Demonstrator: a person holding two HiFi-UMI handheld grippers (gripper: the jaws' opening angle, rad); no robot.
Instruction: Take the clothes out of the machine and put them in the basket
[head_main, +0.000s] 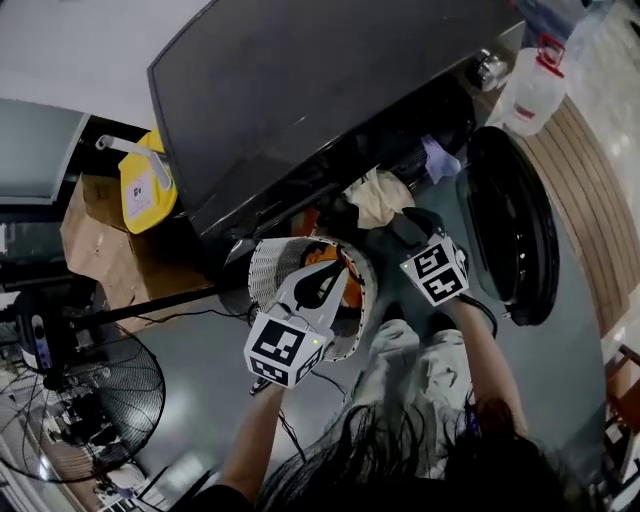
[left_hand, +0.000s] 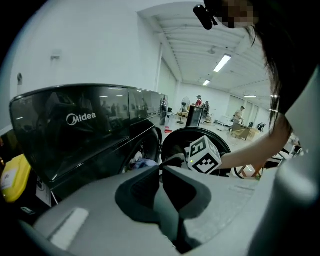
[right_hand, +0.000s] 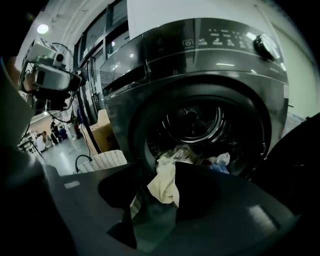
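On the dark machine (left_hand: 75, 145), "Midea" logo (left_hand: 81, 118).

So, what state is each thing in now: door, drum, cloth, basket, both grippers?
Door: wide open.
Drum: clothes inside.
Cream cloth: hanging over drum lip.
Basket: upright.
Left gripper: shut, empty.
Right gripper: open, cloth between jaws, not pinched.
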